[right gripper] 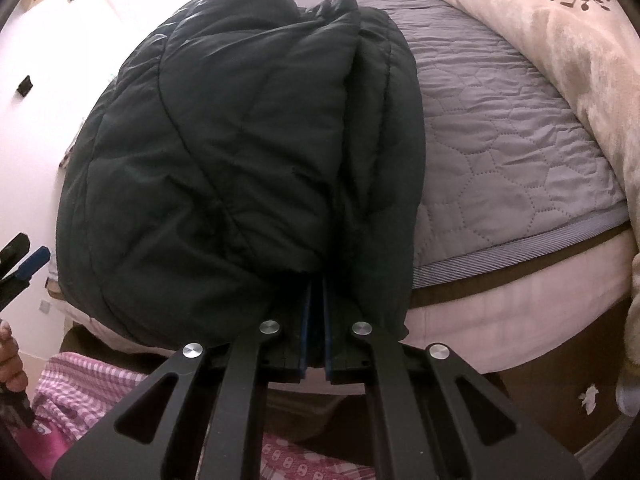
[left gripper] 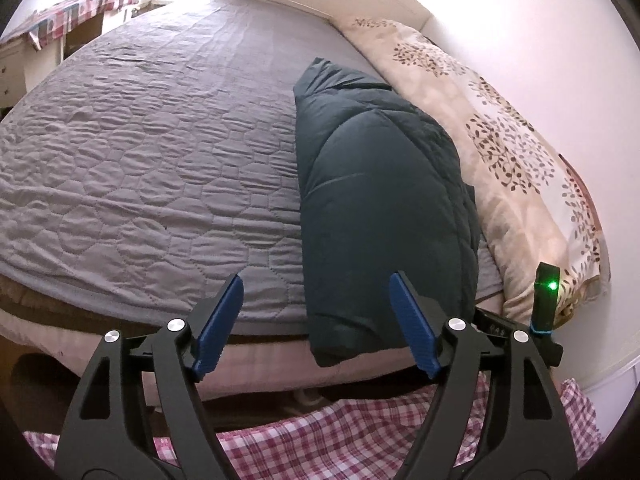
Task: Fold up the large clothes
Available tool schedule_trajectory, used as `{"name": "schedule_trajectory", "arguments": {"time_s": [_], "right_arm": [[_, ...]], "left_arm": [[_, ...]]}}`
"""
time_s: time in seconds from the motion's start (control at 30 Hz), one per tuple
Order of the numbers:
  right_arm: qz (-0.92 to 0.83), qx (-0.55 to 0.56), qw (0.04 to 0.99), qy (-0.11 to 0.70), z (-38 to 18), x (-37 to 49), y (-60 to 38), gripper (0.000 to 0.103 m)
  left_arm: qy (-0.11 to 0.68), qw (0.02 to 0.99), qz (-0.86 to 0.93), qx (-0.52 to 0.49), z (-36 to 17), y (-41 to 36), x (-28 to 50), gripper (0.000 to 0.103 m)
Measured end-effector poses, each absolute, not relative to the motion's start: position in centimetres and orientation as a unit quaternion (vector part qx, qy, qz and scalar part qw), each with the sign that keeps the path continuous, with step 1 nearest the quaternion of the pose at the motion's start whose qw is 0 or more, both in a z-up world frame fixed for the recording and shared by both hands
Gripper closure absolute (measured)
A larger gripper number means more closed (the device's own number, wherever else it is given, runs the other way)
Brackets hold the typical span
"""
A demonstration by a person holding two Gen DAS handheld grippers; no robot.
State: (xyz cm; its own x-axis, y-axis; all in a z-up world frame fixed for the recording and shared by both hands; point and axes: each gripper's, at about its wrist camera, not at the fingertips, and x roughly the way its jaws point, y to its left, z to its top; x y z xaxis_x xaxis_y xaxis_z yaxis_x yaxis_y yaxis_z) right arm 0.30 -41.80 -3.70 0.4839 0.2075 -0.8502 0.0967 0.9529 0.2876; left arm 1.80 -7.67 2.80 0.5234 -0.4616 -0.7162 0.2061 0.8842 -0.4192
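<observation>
A dark quilted puffer jacket [left gripper: 380,184] lies folded lengthwise on the right part of the grey quilted bedspread [left gripper: 152,152], its near end hanging over the mattress edge. My left gripper [left gripper: 317,278] hovers open in front of that end, and its blue pads [left gripper: 222,320] press on nothing. In the right wrist view the jacket [right gripper: 224,152] fills the middle, and my right gripper [right gripper: 318,292] is shut on its near hem. Fabric bulges over the right gripper's fingertips and hides them. The left gripper's blue finger [right gripper: 34,262] shows at the far left.
A cream duvet with a leaf print [left gripper: 516,152] is bunched along the wall on the right. The pale mattress side [right gripper: 500,308] drops below the bedspread. A person's pink checked clothing [left gripper: 348,436] is close below. A black unit with a green light [left gripper: 547,292] stands beside the jacket. A cluttered table [left gripper: 60,20] is at far left.
</observation>
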Motion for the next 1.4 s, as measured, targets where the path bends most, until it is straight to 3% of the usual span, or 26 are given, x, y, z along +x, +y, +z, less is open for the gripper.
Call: {"name": "schedule_trajectory", "arguments": {"time_s": [0.57, 1.4], "right_arm": [[0.027, 0.161, 0.849, 0.503, -3.3, -0.8, -41.4, 0.099], [0.068, 0.211, 0.846, 0.485, -2.2, -1.8, -44.2, 0.096]], "left_arm": [[0.449, 0.867, -0.188, -0.107, 3.3, -8.6, 0.6, 0.021], [0.47, 0.866, -0.159, -0.057, 3.0, -11.3, 4.5, 0.019]]}}
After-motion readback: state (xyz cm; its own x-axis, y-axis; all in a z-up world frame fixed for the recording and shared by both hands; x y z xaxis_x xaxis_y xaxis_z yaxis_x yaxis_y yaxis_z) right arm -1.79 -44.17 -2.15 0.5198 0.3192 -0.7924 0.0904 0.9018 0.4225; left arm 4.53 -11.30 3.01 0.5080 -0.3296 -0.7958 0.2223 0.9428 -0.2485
